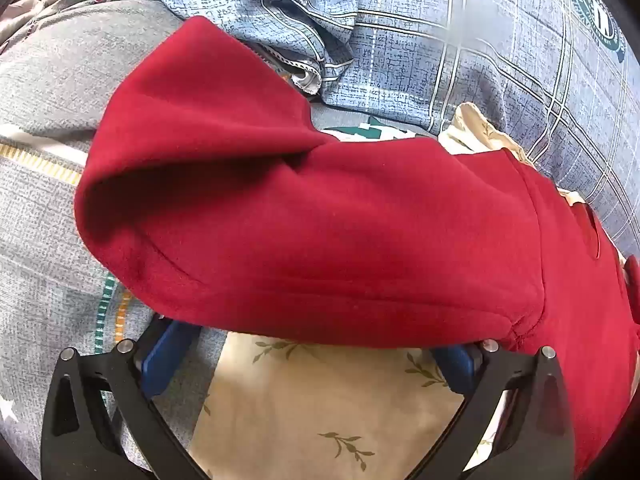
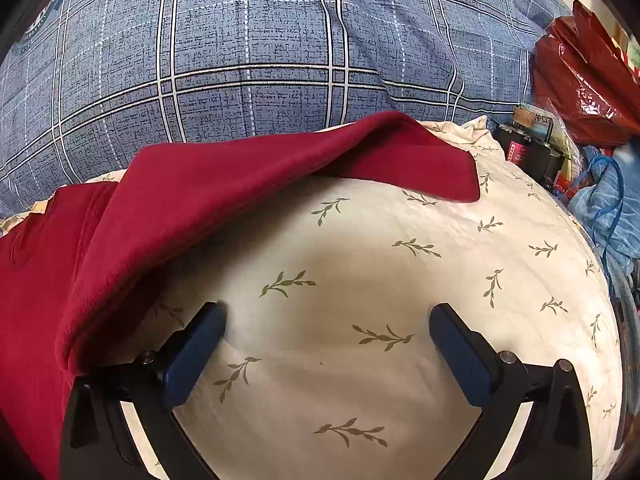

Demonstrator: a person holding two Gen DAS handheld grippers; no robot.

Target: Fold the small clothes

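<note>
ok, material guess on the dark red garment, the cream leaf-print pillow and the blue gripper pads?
Dark red garment: looks like fleece or brushed knit, matte with a fuzzy nap, soft folds. Cream leaf-print pillow: woven, probably cotton, matte with a fine crinkle. Blue gripper pads: seemingly rubber or textured plastic, showing a fine grain; can't tell which.

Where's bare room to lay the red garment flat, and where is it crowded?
Freest patch: the cream leaf-print pillow ahead of the open right gripper, bordered by the red garment on its left and the blue plaid bedding behind. Crowded: the pillow's right edge, with a red bag and blue plastic bag.
</note>
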